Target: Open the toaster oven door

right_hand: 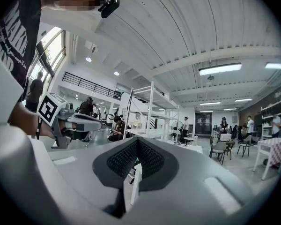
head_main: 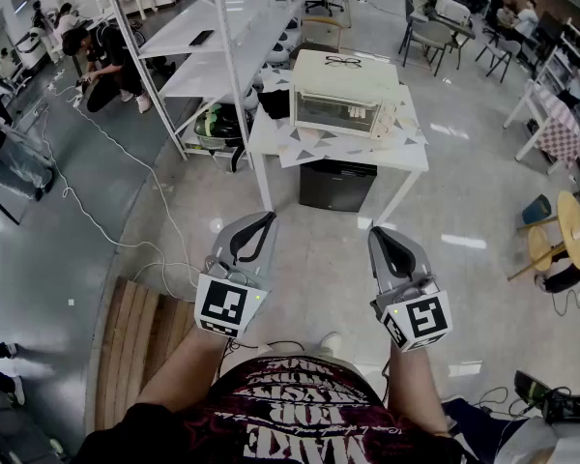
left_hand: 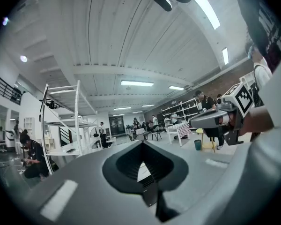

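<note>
The oven (head_main: 346, 95) sits on a white counter (head_main: 406, 153) well ahead of me, its glass door (head_main: 334, 114) closed and facing my way. A pair of glasses (head_main: 343, 61) lies on its top, and a mat (head_main: 307, 145) with a triangle pattern lies under it. A black box (head_main: 336, 184) stands on the floor below the counter.

Both my grippers hang well short of the oven, side by side and pointing toward it. The left gripper (head_main: 258, 228) has its fingers (left_hand: 124, 165) pressed together with nothing between them. The right gripper (head_main: 384, 238) is the same, fingers (right_hand: 122, 161) closed on each other and empty.

Pale floor (head_main: 319, 259) lies between my grippers and the counter. Just left of the counter stands a white rack (head_main: 222, 46), one of its posts close to the counter's corner, with dark things stowed low beside it. A chair (head_main: 324, 29) stands behind the counter. On the floor to my left lies a wooden board (head_main: 135, 341), and a white cable (head_main: 97, 225) snakes past it. Further left a person (head_main: 101, 56) crouches. A round yellow table (head_main: 572, 228) stands off to the right.
</note>
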`<state>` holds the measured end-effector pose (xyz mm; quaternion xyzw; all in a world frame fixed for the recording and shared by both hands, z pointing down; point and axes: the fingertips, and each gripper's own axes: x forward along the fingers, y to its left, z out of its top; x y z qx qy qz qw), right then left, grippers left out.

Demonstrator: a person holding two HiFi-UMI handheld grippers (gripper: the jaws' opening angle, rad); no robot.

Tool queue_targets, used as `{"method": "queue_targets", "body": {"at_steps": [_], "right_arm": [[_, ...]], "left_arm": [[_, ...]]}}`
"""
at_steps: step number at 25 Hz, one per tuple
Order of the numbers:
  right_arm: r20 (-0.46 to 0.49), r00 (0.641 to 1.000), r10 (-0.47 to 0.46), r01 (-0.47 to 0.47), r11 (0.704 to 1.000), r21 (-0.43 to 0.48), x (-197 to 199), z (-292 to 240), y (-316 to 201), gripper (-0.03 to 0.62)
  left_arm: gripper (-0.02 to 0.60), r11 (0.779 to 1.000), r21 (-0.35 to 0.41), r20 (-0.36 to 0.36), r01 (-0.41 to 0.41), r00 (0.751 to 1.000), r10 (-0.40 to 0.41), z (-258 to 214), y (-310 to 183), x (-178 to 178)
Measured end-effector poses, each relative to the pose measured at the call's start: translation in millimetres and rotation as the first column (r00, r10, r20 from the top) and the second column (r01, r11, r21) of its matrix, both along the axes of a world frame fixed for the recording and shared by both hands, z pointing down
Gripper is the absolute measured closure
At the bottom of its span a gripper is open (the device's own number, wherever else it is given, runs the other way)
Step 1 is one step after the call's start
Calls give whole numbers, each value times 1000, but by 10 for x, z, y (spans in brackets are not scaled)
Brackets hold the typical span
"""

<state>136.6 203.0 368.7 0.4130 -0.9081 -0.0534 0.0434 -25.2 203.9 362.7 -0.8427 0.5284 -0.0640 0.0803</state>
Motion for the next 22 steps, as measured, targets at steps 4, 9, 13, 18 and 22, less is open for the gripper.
{"method": "queue_targets", "body": {"at_steps": [4, 9, 13, 18, 22], "right_arm": [[5, 1000, 13, -13, 1000, -17, -97, 34, 87, 568], [25, 998, 50, -49, 998, -39, -193, 84, 191, 568], [14, 997, 76, -75, 996, -39, -292, 71, 280, 568], [-9, 994, 108, -108, 994, -24, -403, 7, 440, 568], [-11, 989, 150, -150, 988, -28, -387, -9, 544, 568]], "left_arm": [[581, 1000, -8, -1, -12, 1000, 12, 15, 54, -93], [581, 999, -14, -13, -33, 999, 33, 71, 135, -264], [581, 999, -26, -25, -46, 999, 45, 124, 226, -404], [581, 998, -15, -30, -64, 998, 63, 142, 327, -594], [581, 998, -17, -44, -55, 998, 54, 172, 327, -827]]}}
